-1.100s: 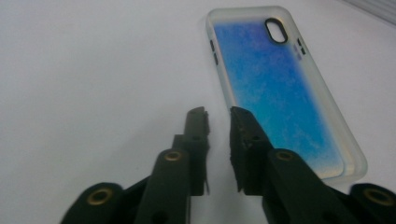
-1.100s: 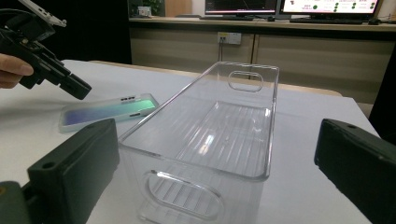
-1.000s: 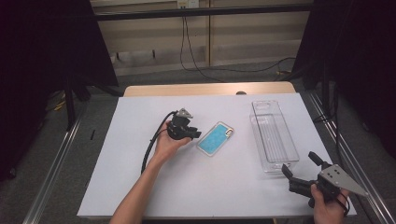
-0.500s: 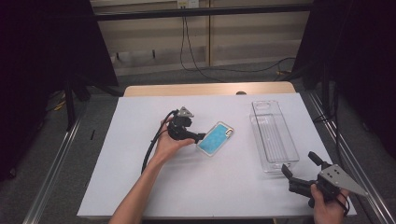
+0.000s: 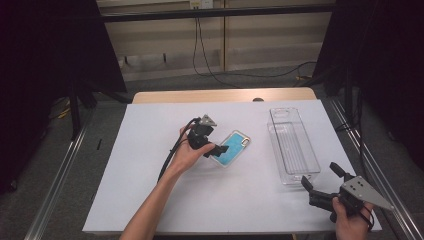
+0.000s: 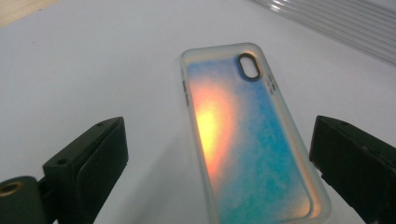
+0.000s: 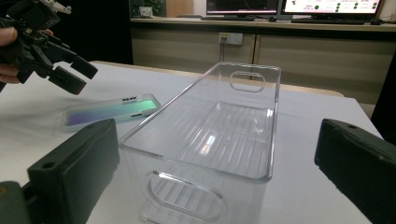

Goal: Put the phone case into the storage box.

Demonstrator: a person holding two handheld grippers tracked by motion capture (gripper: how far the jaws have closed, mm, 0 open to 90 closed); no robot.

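Observation:
A translucent blue phone case [image 5: 233,147] lies flat on the white table, camera cut-out away from my left gripper [image 5: 216,150]. In the left gripper view the case [image 6: 247,140] lies between and below the wide-apart jaws of the left gripper [image 6: 218,140]. Those jaws have just been opening and neither pad presses on the case. My right gripper [image 5: 321,175] is held open at the near right, with nothing between its fingers. It points at the short end of a clear plastic bin [image 5: 274,137]. From the right gripper [image 7: 217,154] I see the bin [image 7: 154,114], the case [image 7: 109,112] and the left gripper [image 7: 77,74].
The white sheet [image 5: 150,200] covers the tabletop, with a wooden strip [image 5: 225,95] at its far edge. A black cable [image 5: 170,155] trails from the left gripper along the forearm. Dark frames and metal rails flank the table on both sides.
The left gripper's jaws have spread apart over the near end of the phone case, which stays flat on the table. The right gripper has kept still.

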